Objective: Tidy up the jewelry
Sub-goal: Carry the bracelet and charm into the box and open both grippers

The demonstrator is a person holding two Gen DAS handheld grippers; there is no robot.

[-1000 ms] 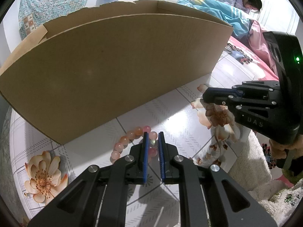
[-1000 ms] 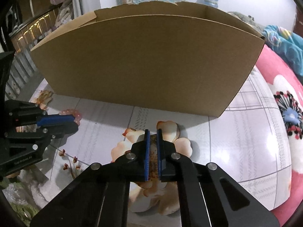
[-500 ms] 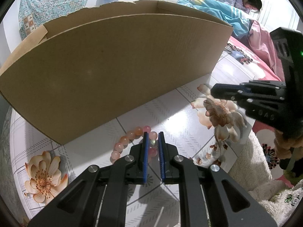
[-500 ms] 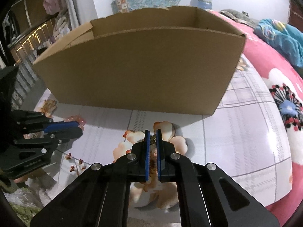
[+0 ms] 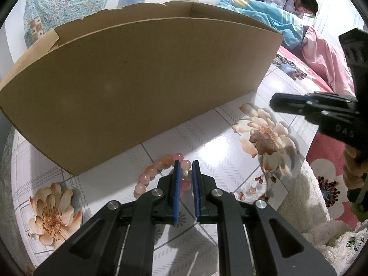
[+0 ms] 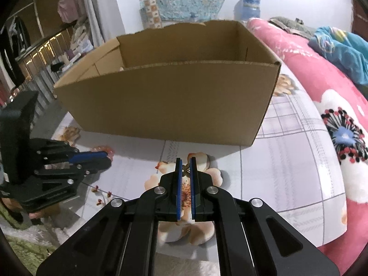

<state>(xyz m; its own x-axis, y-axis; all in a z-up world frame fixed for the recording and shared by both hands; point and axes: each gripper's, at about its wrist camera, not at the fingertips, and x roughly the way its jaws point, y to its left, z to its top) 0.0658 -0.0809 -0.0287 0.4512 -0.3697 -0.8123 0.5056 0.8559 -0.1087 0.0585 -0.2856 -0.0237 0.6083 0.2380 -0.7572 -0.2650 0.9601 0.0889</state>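
A bedroom: a pink floral bedspread (image 6: 322, 73) borders a glossy flower-printed tabletop (image 6: 287, 161) carrying an open cardboard box (image 6: 170, 101). In front of it, the left gripper (image 5: 184, 174) pinches a pink bead bracelet (image 5: 158, 168) (beads curling left on the table). The right gripper (image 6: 185, 170), raised, clamps a small bronze ornament (image 6: 185, 169).

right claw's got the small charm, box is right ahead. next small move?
Probably carry the right claw forward over the cardboard box rim, then release. It is shut on a small metal charm, raised above the floral tablecloth, with the open box directly ahead.
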